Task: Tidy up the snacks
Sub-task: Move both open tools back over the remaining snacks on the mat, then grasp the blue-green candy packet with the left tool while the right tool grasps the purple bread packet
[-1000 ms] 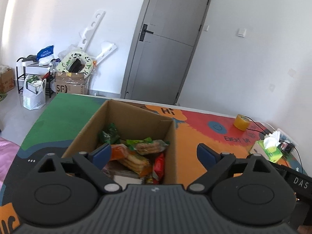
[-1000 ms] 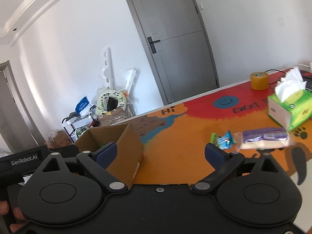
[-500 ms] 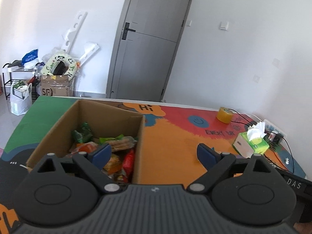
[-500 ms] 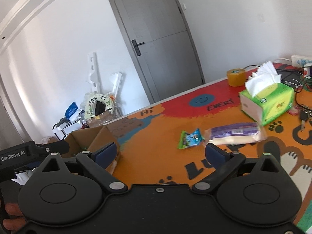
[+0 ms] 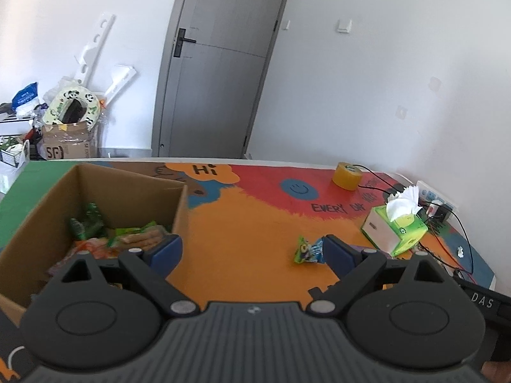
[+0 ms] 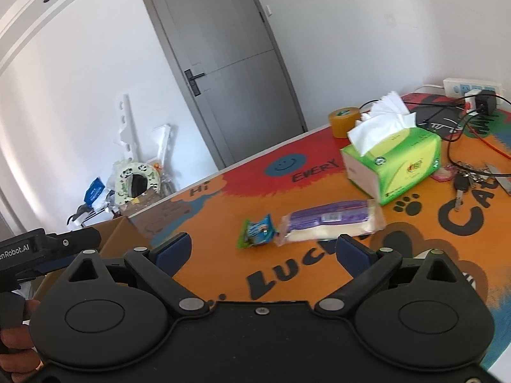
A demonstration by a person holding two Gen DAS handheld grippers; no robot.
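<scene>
A brown cardboard box [image 5: 179, 210] holding several snack packs stands at the left of the colourful table mat; a corner of the box [image 6: 111, 236] shows in the right wrist view. A small green-blue snack packet [image 6: 257, 231] and a long purple-and-white packet [image 6: 332, 221] lie on the orange part of the mat. The small packet [image 5: 306, 250] also shows in the left wrist view. My left gripper [image 5: 252, 250] is open and empty, just right of the box. My right gripper [image 6: 263, 250] is open and empty, just short of the two packets.
A green tissue box [image 6: 396, 162] stands right of the packets, with a yellow tape roll [image 6: 345, 121] behind it. Keys [image 6: 463, 185], cables and a power strip [image 6: 472, 89] lie at the far right. A grey door and clutter stand beyond the table.
Both grippers have swung to the right. The box has slid to the left in both views and the two loose packets now lie nearer, centred before my right gripper. Both stay open.
</scene>
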